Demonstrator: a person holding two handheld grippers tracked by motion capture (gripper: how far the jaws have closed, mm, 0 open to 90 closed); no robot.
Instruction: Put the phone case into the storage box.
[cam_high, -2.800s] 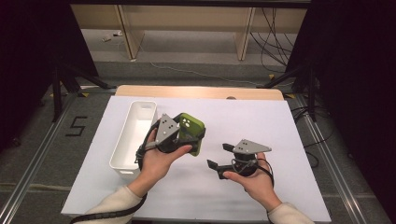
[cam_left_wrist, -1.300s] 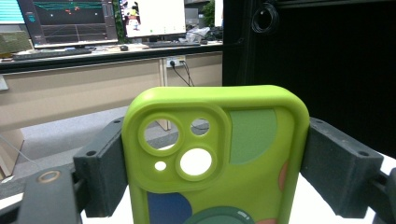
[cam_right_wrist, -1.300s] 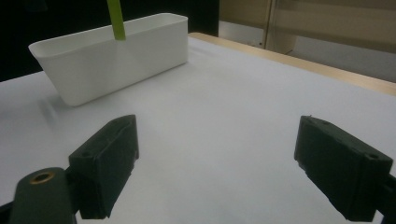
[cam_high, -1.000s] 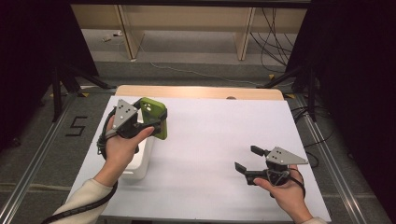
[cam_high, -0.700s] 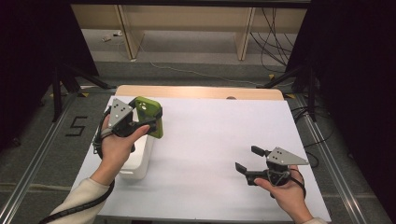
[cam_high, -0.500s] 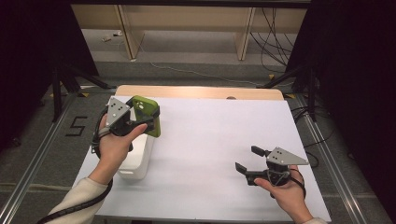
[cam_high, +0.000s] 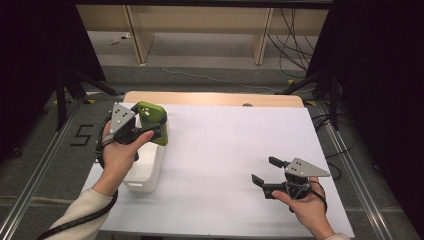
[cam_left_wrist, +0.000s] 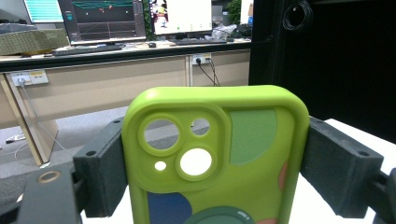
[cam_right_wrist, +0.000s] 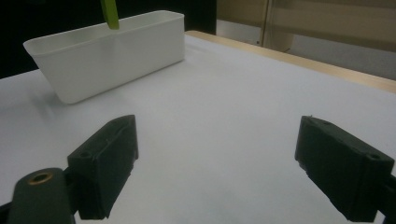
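Wide open white desk (cam_high: 225, 150) is seen between the two hands, with bare surface running from the bin across to the right edge and forward to the wooden strip along the far edge. One white bin (cam_high: 147, 165) is set lengthwise along the left edge, its near end close to the near-left corner. One green phone case (cam_high: 152, 121) is counted, and it is held up above the far end of that bin, clear of the rim. The case is pinched across its width by the left gripper (cam_high: 150, 127), a black pad pressed to each long side. Seen close up, the phone case (cam_left_wrist: 215, 163) is lime green with a raised camera block, round cut-outs, and patches of darker green, blue and orange. The right gripper (cam_high: 264, 175) is kept low near the near-right corner, jaws spread wide with nothing between them, well apart from the bin (cam_right_wrist: 107, 51).
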